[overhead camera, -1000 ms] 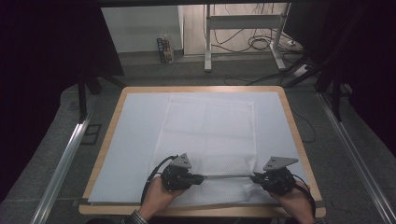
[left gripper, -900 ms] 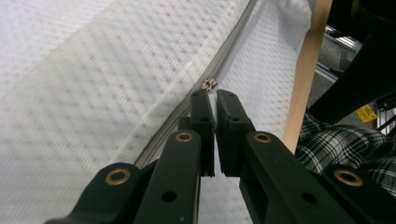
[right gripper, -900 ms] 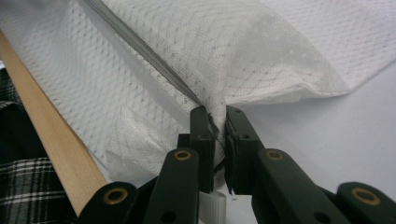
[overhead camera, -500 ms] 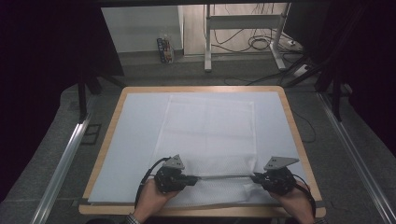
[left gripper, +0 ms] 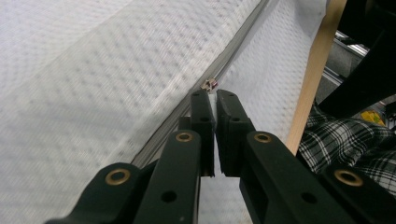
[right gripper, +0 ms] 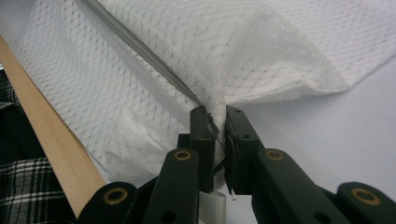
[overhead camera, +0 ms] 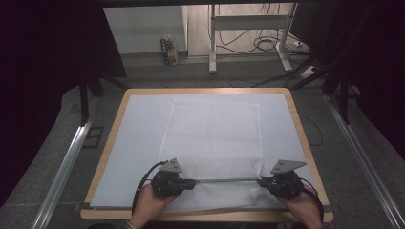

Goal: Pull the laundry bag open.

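Pinching white mesh cloth [overhead camera: 215, 143] — left claw [left gripper: 214, 100] view reveals a zipper pull [left gripper: 209, 84].

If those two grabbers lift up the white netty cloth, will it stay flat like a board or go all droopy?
Probably droopy. The white mesh cloth bunches into soft folds where the right gripper pinches it, so it looks floppy. It looks thin and see-through, so likely very light. The zipper-like strip stretched between both grippers, the left gripper at its other end, may sag less.
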